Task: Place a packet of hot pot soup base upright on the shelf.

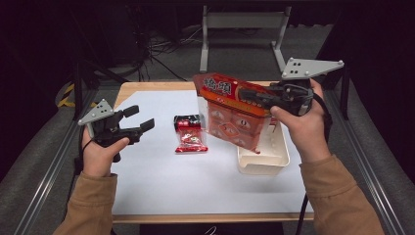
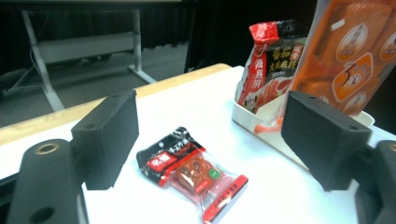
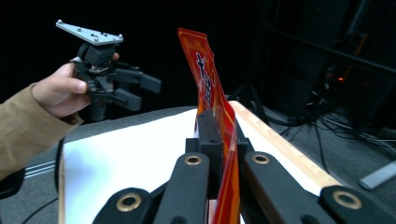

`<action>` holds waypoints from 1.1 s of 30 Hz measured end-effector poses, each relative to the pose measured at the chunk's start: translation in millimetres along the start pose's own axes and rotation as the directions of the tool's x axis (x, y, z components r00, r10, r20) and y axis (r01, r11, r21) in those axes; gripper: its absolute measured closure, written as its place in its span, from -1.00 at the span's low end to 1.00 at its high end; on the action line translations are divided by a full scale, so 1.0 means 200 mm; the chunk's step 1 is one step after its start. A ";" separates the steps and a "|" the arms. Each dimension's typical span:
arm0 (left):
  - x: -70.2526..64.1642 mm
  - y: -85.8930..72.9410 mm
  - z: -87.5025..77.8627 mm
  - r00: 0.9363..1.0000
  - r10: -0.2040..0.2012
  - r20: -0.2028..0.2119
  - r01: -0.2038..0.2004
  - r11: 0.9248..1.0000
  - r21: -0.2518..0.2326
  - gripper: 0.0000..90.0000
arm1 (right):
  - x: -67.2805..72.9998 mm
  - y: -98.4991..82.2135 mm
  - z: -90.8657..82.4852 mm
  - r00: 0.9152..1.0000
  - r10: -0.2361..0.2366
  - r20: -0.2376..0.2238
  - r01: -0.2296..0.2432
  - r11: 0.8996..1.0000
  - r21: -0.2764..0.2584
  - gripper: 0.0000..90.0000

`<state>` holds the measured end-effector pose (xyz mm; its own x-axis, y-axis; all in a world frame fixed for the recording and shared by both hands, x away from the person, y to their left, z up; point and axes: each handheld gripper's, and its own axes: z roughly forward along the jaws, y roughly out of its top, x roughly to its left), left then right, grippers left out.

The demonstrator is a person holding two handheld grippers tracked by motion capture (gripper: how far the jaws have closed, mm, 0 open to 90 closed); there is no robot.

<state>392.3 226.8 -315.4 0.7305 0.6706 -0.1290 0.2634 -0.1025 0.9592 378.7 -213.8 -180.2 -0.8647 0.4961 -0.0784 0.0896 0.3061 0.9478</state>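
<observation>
Your right gripper (image 1: 254,96) has its jaws pinched flat on the top edge of the large orange bag (image 1: 230,115), so the bag hangs down from them with its lower end over the white tray (image 1: 264,164). Gripping the sealed top strip looks sensible: it is the stiffest, thinnest part, and it lets the bag hang straight, which helps if you mean to lower it upright into the tray. In the right gripper view the bag's edge (image 3: 212,100) rises between the jaws like a blade, both pads pressed on it.

Your left gripper (image 1: 139,119) holds nothing. Its jaws are spread wide, and the small red snack packet (image 2: 194,170) lies flat on the counter (image 1: 161,191) ahead of them, centred in the gap but not yet between the pads. That wide stance suits a packet lying flat. You can come down over it and close across its width.

Beyond the right-hand jaw in the left gripper view, a red soup-base pouch (image 2: 271,60) already stands upright in the tray, leaning at the far wall. It suggests the tray is the collecting place and the items go in standing. The hanging bag is close beside that pouch, so watch that it does not knock it over.
</observation>
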 end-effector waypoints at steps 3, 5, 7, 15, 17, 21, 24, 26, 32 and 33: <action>0.01 0.00 0.00 1.000 0.004 -0.010 -0.004 1.000 0.007 -0.62 | -0.01 -0.01 -0.01 1.000 0.004 0.010 -0.004 1.000 0.000 1.00; 0.01 -0.01 0.01 0.999 0.035 -0.020 -0.035 0.999 0.030 -0.70 | -0.04 -0.02 -0.03 1.000 0.005 0.030 -0.005 1.000 0.002 1.00; 0.01 -0.01 0.02 0.999 0.048 -0.024 -0.047 0.998 0.043 -0.74 | -0.04 -0.02 -0.04 0.999 0.007 0.035 -0.007 1.000 0.003 1.00; 0.03 -0.04 0.03 0.999 0.028 -0.023 -0.027 0.998 0.064 -0.86 | -0.09 -0.05 -0.07 0.997 0.025 0.076 -0.026 1.000 0.007 1.00; 0.04 -0.04 0.03 0.999 0.029 -0.026 -0.027 0.997 0.066 -0.87 | -0.11 -0.06 -0.08 0.996 0.032 0.089 -0.032 0.999 0.004 1.00; 0.05 -0.05 0.04 0.999 0.027 -0.023 -0.025 0.997 0.074 -0.88 | -0.14 -0.08 -0.10 0.994 0.036 0.105 -0.037 0.999 0.004 1.00; 0.05 -0.05 0.04 0.999 0.033 -0.023 -0.031 0.996 0.089 -0.89 | -0.15 -0.09 -0.11 0.993 0.026 0.111 -0.027 1.000 0.004 1.00; 0.05 -0.06 0.05 0.999 0.031 -0.020 -0.029 0.995 0.099 -0.89 | -0.16 -0.10 -0.12 0.992 0.016 0.124 -0.017 1.000 0.007 1.00; 0.06 -0.07 0.05 1.000 0.025 -0.011 -0.023 0.993 0.115 -0.89 | -0.20 -0.14 -0.14 0.988 0.004 0.156 -0.004 1.000 -0.002 1.00; 0.06 -0.07 0.06 1.000 0.023 -0.010 -0.022 0.992 0.121 -0.89 | -0.21 -0.15 -0.14 0.987 0.001 0.158 0.000 1.000 -0.006 1.00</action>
<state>404.3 228.0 -332.6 0.7299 0.6756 -0.1043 0.3218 -0.2049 0.9244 397.6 -266.7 -195.7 -0.7759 0.6183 -0.1253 0.0867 0.3012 0.9496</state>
